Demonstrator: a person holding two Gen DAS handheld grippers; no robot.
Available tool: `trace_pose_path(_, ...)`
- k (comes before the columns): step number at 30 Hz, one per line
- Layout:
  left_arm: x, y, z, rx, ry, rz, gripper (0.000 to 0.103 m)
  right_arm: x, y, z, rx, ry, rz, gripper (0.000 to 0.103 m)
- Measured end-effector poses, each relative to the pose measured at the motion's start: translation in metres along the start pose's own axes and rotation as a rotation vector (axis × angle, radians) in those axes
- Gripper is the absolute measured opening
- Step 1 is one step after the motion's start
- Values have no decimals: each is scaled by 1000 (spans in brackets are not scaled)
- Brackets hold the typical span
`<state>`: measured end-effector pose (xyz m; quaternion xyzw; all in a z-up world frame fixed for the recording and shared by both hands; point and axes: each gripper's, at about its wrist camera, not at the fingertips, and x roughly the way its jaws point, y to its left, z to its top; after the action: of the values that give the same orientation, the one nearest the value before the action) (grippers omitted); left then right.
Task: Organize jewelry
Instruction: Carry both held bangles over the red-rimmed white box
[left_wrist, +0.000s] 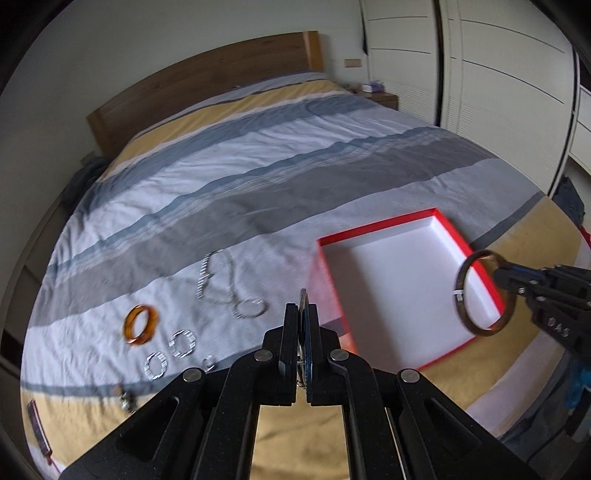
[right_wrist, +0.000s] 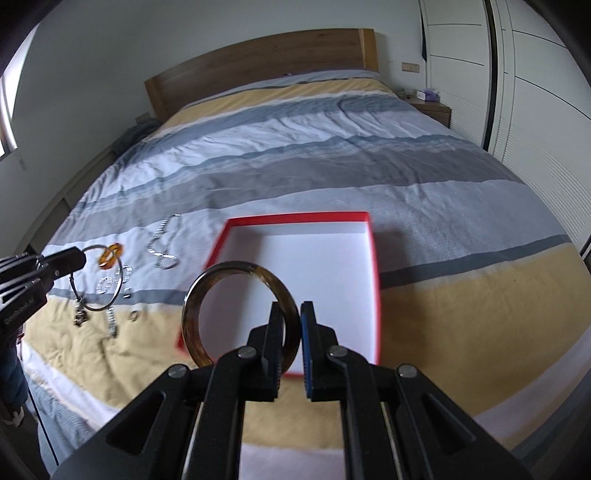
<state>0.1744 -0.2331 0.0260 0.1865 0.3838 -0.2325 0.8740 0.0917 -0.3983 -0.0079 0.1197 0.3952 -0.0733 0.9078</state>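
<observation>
A red box with a white inside lies open on the bed; it also shows in the right wrist view. My right gripper is shut on a brown tortoiseshell bangle and holds it over the box's near edge; the bangle also shows in the left wrist view. My left gripper is shut on a thin silver bangle, seen edge-on in the left wrist view. An orange ring, silver hoops and a silver chain lie on the cover.
The bed has a striped blue, grey and yellow cover and a wooden headboard. A charm piece lies near the front edge. White wardrobes stand at the right, with a nightstand beside the bed.
</observation>
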Motion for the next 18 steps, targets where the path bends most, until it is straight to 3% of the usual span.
trace_pose_path(7, 65, -41, 33, 21, 39, -105, 3, 56, -27, 25, -3, 41, -48, 8)
trace_pose_path(12, 105, -50, 42, -34, 67, -191, 3, 90, -37, 42, -17, 63, -72, 8)
trace_pose_path(18, 136, -45, 22, -45, 132, -166, 3, 129, -40, 51, -78, 131, -97, 8)
